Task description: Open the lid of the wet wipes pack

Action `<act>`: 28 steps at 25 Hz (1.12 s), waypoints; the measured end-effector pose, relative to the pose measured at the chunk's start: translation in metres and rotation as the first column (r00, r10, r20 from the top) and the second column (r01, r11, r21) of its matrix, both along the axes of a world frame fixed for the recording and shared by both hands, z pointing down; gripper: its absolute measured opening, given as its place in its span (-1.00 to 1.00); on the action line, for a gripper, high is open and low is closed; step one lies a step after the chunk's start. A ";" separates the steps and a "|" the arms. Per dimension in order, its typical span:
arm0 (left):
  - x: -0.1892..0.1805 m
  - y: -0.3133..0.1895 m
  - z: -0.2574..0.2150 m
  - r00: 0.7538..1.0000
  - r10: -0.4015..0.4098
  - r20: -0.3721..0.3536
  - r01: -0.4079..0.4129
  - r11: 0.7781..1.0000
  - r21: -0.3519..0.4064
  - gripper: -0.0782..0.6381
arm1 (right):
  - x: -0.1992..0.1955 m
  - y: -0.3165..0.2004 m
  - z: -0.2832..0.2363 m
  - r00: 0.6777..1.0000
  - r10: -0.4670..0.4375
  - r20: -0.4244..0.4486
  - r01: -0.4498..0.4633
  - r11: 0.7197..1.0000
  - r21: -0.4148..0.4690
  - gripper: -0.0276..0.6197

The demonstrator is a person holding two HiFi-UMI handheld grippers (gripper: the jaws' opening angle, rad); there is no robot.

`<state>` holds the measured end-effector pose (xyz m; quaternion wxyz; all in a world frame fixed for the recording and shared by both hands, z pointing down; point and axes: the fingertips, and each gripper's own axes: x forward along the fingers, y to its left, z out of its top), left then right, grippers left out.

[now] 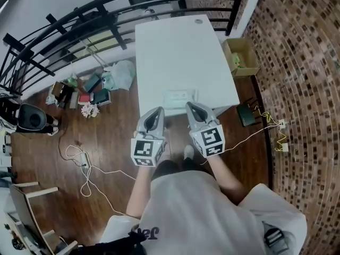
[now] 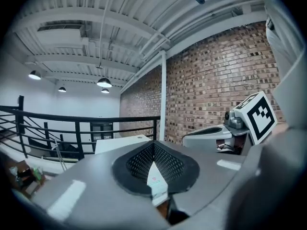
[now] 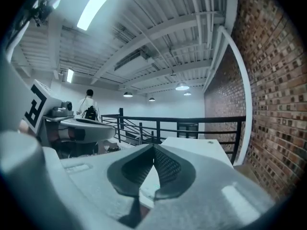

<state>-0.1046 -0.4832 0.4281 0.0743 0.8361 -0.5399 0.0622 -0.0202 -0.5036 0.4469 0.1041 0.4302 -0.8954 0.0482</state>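
The wet wipes pack (image 1: 178,98), white with faint print, lies flat near the front edge of the white table (image 1: 180,52). My left gripper (image 1: 158,111) and right gripper (image 1: 190,107) hover side by side just short of that edge, one at each front corner of the pack, both apart from it. Both are shut with nothing held. In the left gripper view the pack (image 2: 156,181) shows through the gap below the closed tips of my left gripper (image 2: 153,145), with the right gripper (image 2: 216,134) alongside. A sliver of the pack (image 3: 146,183) shows below my right gripper (image 3: 153,148).
A small round object (image 1: 198,20) sits at the table's far end. An open cardboard box (image 1: 241,57) stands on the floor right of the table, near a brick wall. Clutter (image 1: 90,92) and cables (image 1: 85,163) lie on the wooden floor at left. A black railing (image 1: 79,20) runs behind.
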 end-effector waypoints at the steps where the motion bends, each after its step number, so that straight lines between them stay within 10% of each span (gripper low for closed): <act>1: 0.000 -0.007 0.010 1.000 0.009 -0.004 -0.009 1.000 -0.029 -0.73 | -0.002 -0.005 0.010 1.000 0.000 -0.018 0.000 1.000 -0.018 -0.94; 21: 0.004 -0.093 0.250 0.990 0.143 0.011 -0.120 0.868 -0.482 -0.73 | -0.029 -0.059 0.179 0.929 -0.116 -0.351 0.050 0.980 -0.191 -0.93; 28: 0.008 -0.089 0.262 0.986 0.153 -0.062 -0.163 0.845 -0.509 -0.73 | -0.041 -0.049 0.217 0.797 -0.238 -0.554 0.163 0.970 -0.183 -0.62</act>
